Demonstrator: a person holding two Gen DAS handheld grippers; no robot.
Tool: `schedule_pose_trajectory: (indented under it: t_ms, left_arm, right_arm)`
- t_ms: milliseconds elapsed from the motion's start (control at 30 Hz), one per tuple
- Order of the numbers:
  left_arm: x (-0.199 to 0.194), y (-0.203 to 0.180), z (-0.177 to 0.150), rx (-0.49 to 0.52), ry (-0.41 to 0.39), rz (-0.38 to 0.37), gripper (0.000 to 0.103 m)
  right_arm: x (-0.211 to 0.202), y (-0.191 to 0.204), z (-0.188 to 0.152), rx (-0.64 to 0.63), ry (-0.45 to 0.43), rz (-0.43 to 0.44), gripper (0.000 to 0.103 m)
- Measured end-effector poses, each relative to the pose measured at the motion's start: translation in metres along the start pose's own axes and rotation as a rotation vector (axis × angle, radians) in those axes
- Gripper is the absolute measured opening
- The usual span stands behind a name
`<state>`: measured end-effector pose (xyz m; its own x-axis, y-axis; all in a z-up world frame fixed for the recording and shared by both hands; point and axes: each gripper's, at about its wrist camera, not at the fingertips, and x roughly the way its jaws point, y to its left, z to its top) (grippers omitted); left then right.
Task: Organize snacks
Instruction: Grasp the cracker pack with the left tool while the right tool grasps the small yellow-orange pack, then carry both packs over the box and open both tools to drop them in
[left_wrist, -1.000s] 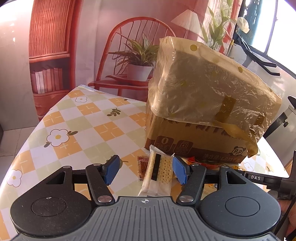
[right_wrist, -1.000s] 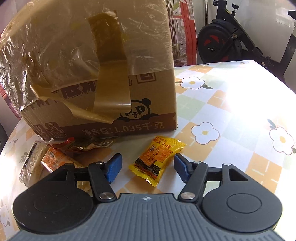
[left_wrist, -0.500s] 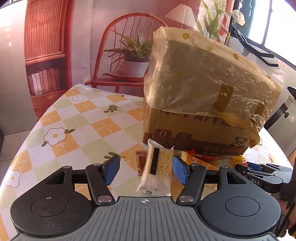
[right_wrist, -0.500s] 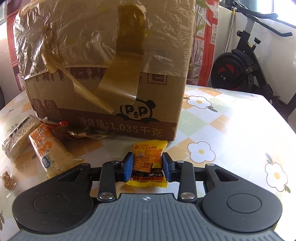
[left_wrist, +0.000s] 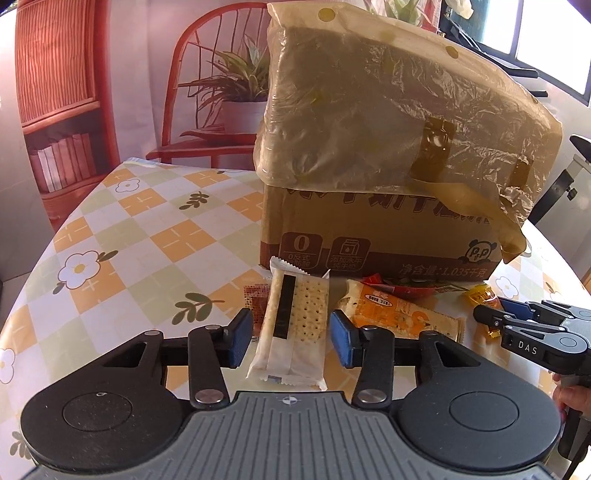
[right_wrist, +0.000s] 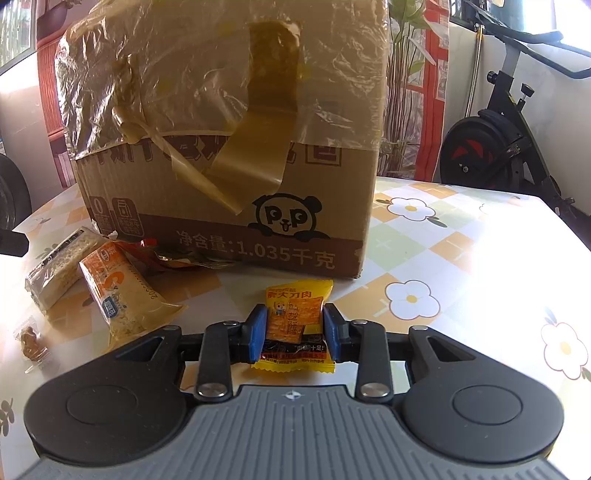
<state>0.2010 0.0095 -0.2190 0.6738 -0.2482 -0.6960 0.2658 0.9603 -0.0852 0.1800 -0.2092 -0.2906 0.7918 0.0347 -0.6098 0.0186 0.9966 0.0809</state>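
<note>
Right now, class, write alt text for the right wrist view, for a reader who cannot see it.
The right gripper is shut on a yellow snack packet lying on a flowered tablecloth. Behind it stands a cardboard box draped in plastic film; at left lie an orange packet, a cracker packet and a small sweet.

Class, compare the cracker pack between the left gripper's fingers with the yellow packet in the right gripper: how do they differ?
The cracker pack is long, pale and see-through; the yellow packet is short, opaque and printed. The left gripper has not clamped its pack; the right gripper pinches its packet. Both lie before the box.
</note>
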Motion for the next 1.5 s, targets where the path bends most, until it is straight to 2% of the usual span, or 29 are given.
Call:
schedule_pose_trajectory:
  t_ms: [133, 300, 533, 733, 900, 1233, 1367, 1500]
  left_arm:
    - [0.019, -0.012, 0.005, 0.04, -0.002, 0.01, 0.048]
    - [0.039, -0.008, 0.008, 0.016, -0.007, 0.038, 0.049]
    - [0.057, -0.009, 0.005, 0.064, 0.048, 0.048, 0.052]
    - [0.061, -0.008, 0.004, 0.068, 0.069, 0.067, 0.05]
    - [0.047, -0.013, 0.002, 0.05, 0.065, 0.085, 0.048]
    - [-0.015, -0.026, -0.001, -0.058, -0.06, 0.075, 0.048]
    - [-0.04, -0.027, -0.005, -0.136, -0.097, 0.054, 0.048]
    - [-0.052, -0.033, -0.008, -0.122, -0.114, 0.07, 0.048]
  right_arm:
    - [0.001, 0.001, 0.0, -0.011, -0.001, -0.003, 0.035]
    - [0.0, -0.001, -0.001, -0.009, -0.003, 0.006, 0.035]
    - [0.001, 0.001, 0.0, -0.012, -0.005, 0.005, 0.035]
    - [0.001, -0.001, 0.0, -0.006, -0.005, 0.01, 0.035]
    - [0.001, -0.001, 0.0, -0.002, -0.005, 0.012, 0.035]
    - [0.001, -0.012, 0.002, 0.049, -0.008, 0.055, 0.035]
    - [-0.001, -0.015, 0.002, 0.059, -0.013, 0.078, 0.035]
    - [-0.001, -0.015, 0.001, 0.056, -0.013, 0.094, 0.035]
